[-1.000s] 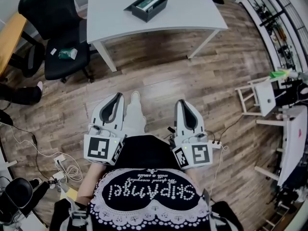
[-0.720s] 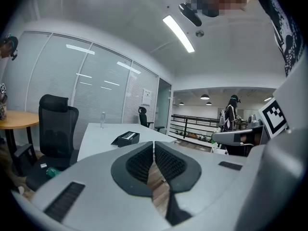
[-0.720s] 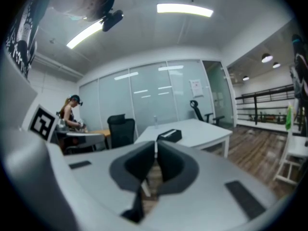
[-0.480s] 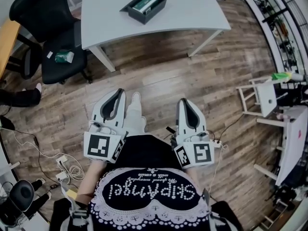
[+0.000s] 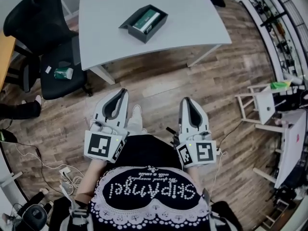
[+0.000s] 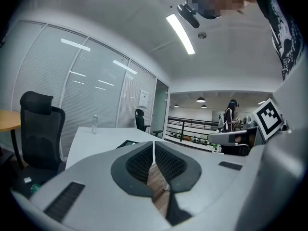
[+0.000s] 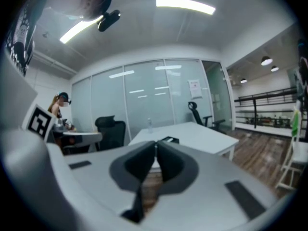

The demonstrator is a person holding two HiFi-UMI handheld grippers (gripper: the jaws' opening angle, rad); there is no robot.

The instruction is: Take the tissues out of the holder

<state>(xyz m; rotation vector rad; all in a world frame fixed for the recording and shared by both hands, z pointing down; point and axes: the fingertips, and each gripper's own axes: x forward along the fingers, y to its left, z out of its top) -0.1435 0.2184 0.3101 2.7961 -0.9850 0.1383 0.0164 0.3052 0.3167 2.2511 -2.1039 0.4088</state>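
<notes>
Left claw (image 5: 122,92) and right claw (image 5: 186,102), both pinched shut and empty, face the tissue holder (image 5: 156,29) at twelve o'clock on the table (image 5: 192,8); arriving unopened, they could shove it away.

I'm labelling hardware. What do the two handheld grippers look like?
Both the left gripper and right gripper have pale grey tapered shells with dark ribbed pads, and a cube bearing black-and-white square markers behind. Worn: black top, white lace trim.

White, black-padded left tongs (image 5: 122,91) and right tongs (image 5: 186,100) bear marker cubes (image 5: 102,147); black lettered top (image 5: 149,192).
</notes>
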